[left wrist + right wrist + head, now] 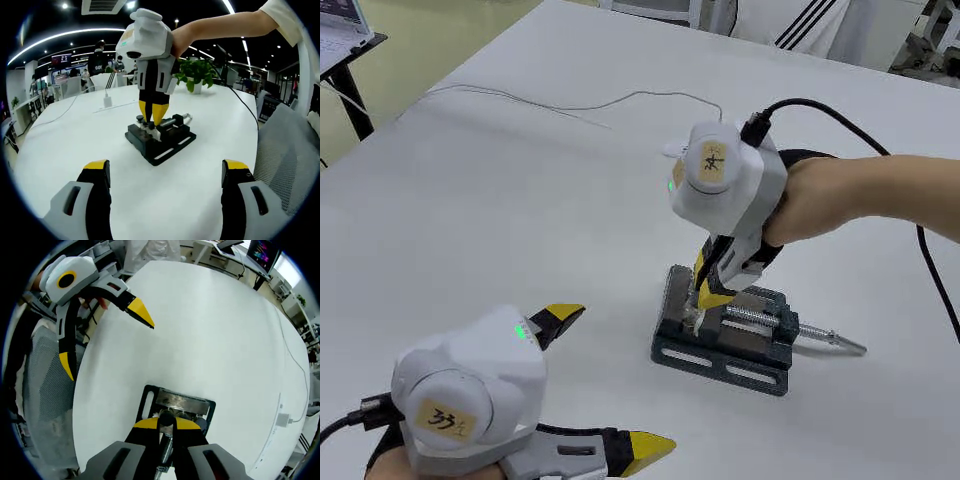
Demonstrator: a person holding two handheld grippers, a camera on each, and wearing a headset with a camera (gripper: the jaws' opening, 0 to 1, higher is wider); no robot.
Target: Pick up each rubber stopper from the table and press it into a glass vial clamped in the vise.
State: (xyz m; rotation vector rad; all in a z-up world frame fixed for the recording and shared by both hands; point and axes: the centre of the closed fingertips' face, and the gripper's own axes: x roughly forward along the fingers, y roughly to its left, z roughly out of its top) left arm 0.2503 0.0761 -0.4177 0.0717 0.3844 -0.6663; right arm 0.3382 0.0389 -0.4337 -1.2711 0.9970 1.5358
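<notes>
**Stopper held over the vise**

A dark rubber stopper is pinched between the nearly closed jaws of the right gripper, directly above the vise. The vial beneath is hidden by the yellow tips. The left gripper is held well apart, its jaws spread wide and empty. A white cable and a charger are laid beyond. Handwritten tags are stuck on both grippers, and "33" can be read on the left one.
</notes>
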